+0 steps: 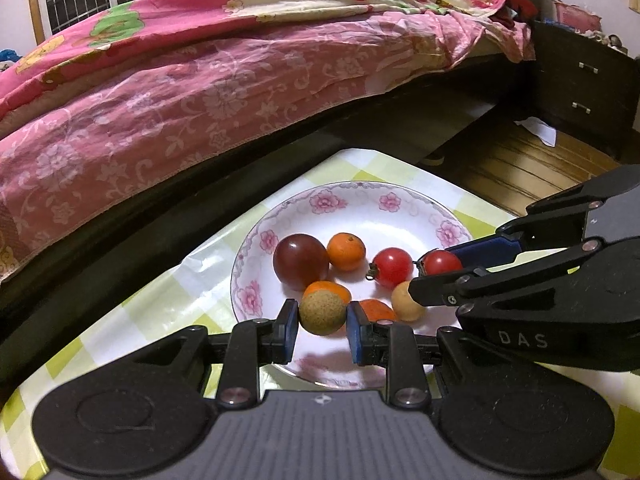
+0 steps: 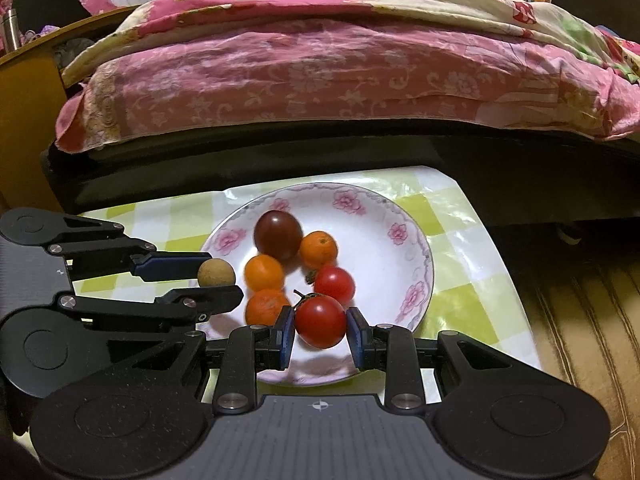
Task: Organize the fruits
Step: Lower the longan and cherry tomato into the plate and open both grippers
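A table (image 2: 460, 248) covered with a glossy cloth of green and white squares carried the things. One white plate (image 2: 404, 216) with pink flowers on its rim lay directly on the cloth, near the surface's far edge.

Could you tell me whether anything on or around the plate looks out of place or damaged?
Nothing stands out. The plate sits flat and unbroken on the checked cloth, its fruit whole and nothing spilled; each tool holds one fruit.
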Tool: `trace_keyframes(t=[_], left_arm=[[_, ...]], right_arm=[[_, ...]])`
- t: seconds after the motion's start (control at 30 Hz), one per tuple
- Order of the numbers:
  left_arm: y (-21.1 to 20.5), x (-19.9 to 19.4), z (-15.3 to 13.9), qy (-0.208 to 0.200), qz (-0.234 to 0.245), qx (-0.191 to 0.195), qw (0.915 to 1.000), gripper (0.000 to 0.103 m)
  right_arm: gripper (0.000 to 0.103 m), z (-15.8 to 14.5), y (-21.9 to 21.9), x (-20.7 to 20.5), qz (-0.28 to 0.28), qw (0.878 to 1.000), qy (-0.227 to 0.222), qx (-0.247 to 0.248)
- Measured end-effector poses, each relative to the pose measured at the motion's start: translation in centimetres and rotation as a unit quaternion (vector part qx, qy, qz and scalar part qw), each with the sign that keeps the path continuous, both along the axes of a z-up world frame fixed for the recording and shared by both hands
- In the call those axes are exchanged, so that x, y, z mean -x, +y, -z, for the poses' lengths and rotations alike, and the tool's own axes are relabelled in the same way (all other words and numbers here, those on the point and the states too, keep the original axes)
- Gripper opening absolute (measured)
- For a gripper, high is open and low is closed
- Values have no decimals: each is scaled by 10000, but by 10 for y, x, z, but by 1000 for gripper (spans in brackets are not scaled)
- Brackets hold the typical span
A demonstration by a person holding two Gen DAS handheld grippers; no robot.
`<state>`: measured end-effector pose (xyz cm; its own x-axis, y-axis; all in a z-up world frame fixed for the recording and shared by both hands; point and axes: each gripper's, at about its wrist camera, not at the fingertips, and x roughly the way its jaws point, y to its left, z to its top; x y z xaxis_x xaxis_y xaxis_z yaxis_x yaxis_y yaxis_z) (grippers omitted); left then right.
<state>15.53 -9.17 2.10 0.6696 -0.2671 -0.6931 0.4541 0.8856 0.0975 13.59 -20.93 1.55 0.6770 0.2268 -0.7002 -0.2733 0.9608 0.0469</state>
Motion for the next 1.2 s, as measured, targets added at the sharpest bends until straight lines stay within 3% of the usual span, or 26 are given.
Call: trace_keyframes(t=[1.2], left_arm=[[2,-16,7,20,-86,119,9999,33]], right_arm=[[26,12,0,-31,29,9999,-99,80]])
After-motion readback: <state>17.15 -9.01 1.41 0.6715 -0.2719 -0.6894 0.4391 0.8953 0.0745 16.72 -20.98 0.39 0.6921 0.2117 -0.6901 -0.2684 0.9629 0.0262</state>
